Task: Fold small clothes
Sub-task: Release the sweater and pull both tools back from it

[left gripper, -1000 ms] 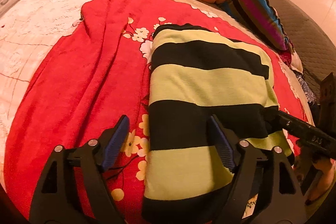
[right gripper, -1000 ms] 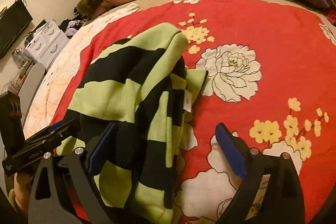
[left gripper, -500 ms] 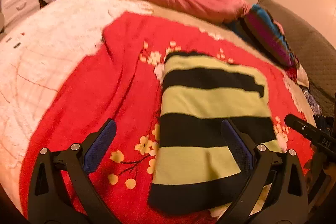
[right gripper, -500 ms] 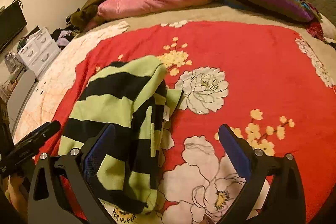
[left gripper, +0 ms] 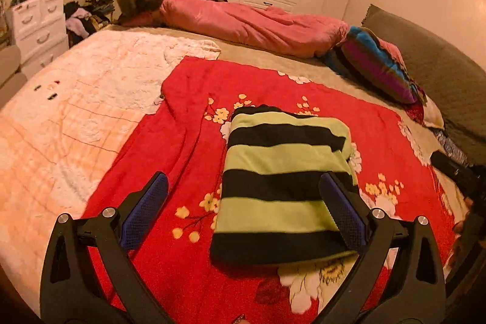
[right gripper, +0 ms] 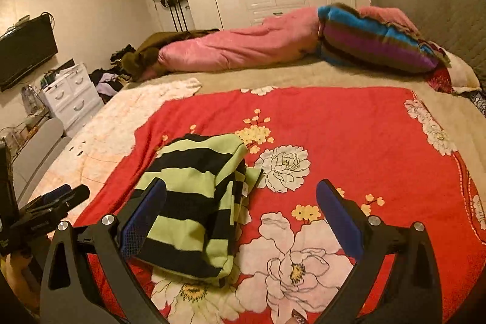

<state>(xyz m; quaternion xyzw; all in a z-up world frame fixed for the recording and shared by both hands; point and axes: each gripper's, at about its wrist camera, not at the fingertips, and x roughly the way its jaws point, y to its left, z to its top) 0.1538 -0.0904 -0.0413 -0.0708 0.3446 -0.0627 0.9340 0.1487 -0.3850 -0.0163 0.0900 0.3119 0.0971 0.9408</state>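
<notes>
Honestly, I can read no writing anywhere: a small white tag (right gripper: pixel 244 189) sticks out at the right edge of the striped sweater (left gripper: pixel 282 190), but whatever is printed on it is too small to make out, and the faint lettering on the body of my other tool is blurred.

Both claws are released. My left claw (left gripper: pixel 243 210) stands spread as wide as it goes, its blue pads (left gripper: pixel 145 210) clear of everything; in its view the right pad overlaps the sweater's edge, but it hangs above the cloth and presses on nothing. My right claw (right gripper: pixel 241 216) is equally wide, with nothing gripped; its left pad sits in front of the sweater without pinching it.

That sweater, green and black in broad bands, lies folded into a compact rectangle on the red floral blanket (right gripper: pixel 349 135), which is spread over the bed (left gripper: pixel 76 117). From the right side I see its layered open edge, with the tag poking toward a large white printed flower.
</notes>
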